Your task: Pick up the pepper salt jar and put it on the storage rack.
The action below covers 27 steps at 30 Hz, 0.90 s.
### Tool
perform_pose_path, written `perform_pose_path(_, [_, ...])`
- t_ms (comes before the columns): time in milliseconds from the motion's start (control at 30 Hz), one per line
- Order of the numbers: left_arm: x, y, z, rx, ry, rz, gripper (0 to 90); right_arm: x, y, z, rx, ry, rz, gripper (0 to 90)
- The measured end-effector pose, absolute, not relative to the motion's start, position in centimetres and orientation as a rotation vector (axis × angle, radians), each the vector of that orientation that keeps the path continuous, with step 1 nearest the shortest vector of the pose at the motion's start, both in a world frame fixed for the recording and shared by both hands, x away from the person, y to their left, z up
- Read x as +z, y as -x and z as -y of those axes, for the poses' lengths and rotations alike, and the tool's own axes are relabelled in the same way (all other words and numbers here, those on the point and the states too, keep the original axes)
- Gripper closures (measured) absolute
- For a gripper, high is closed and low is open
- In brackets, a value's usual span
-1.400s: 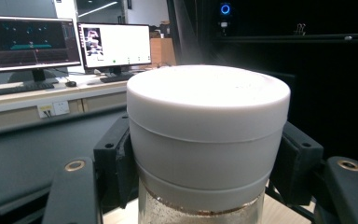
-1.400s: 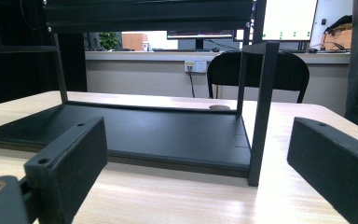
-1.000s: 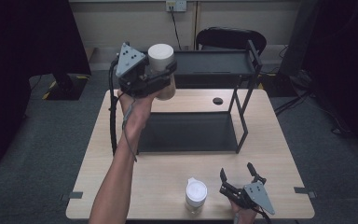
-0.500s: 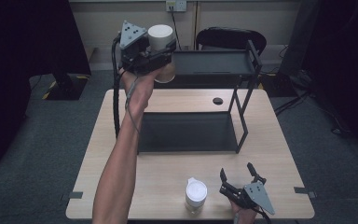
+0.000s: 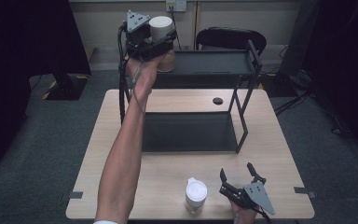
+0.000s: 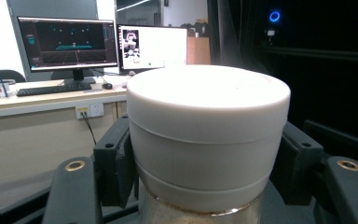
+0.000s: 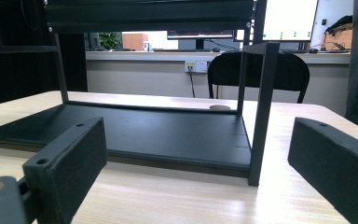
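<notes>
My left gripper [image 5: 154,44] is raised high at the back left, over the left end of the black rack's top shelf [image 5: 214,63]. It is shut on a glass jar with a white lid [image 5: 161,25]. The left gripper view has that jar [image 6: 207,135] upright, with a black pad pressed on each side of it. A second white-lidded jar [image 5: 196,193] stands on the wooden table [image 5: 270,140] near its front edge. Just to its right my right gripper [image 5: 236,169] rests low and open, nothing between its jaws, facing the rack's bottom shelf [image 7: 168,130].
The two-tier black rack [image 5: 242,107] takes up the table's middle and back. A dark round hole [image 5: 217,101] sits in the tabletop behind the lower shelf. A black chair [image 5: 228,37] stands behind the table. Monitors [image 6: 67,44] on a desk lie beyond.
My left hand has carried the jar upward and farther back, toward the rack's top shelf. The right gripper and the jar on the table have stayed put.
</notes>
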State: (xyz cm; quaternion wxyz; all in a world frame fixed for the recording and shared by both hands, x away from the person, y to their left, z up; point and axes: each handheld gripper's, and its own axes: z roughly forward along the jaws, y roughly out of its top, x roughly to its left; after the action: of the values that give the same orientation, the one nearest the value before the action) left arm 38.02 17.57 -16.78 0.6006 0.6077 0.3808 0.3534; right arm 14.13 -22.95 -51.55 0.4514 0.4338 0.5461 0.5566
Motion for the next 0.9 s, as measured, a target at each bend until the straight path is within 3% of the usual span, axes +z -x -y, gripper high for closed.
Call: perform_pose_path(900, [-17.39, -37.87, -17.38, 0.846, -1.411, -0.892, 34.1, -51.55, -14.12, 22.93, 1.375, -1.072, -1.349, 3.4])
